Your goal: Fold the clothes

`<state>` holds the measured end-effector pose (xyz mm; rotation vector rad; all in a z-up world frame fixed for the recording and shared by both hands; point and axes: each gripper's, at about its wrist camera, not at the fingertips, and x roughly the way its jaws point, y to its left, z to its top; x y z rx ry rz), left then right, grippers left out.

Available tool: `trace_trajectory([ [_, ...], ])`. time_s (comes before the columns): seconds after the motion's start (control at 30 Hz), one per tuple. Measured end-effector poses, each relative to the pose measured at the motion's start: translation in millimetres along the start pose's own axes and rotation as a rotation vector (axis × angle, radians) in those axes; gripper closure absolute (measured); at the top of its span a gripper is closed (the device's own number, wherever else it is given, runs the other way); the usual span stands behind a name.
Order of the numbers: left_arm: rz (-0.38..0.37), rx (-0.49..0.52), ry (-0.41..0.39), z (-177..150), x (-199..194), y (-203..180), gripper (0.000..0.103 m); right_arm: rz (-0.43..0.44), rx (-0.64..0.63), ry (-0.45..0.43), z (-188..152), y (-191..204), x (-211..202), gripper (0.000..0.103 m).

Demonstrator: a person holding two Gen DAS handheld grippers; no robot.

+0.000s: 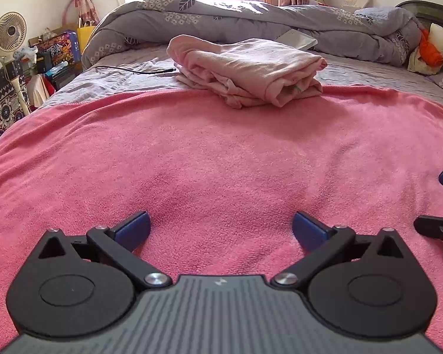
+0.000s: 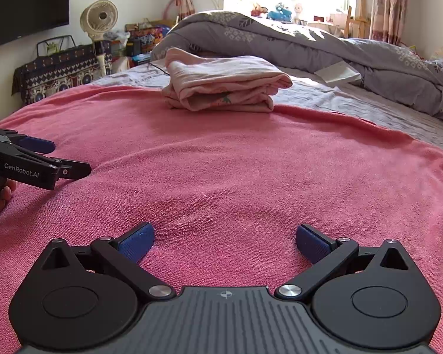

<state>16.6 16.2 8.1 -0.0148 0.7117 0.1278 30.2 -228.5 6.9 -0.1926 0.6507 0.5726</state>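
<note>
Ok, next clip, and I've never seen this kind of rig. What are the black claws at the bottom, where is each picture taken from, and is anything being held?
No robot here: a person holds a two-finger gripper in each hand, and each gripper carries a fisheye camera looking forward along its fingers. One picture comes from the left gripper, the other from the right gripper. The black claws with blue pads are the gripper's own fingers. Both grippers are open and hold nothing. They hover low over a pink towel spread on a bed. At the towel's far edge lies a folded pale pink garment, and behind it a bunched grey quilt. In the right view the left gripper shows from the side at the left edge.
</note>
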Motion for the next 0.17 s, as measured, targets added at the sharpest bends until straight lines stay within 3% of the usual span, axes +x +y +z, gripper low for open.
trace_trajectory([
  [0.17, 0.003, 0.004, -0.004, -0.2, 0.1, -1.2, 0.000, 0.000, 0.000, 0.000, -0.2, -0.2, 0.0, 0.000],
])
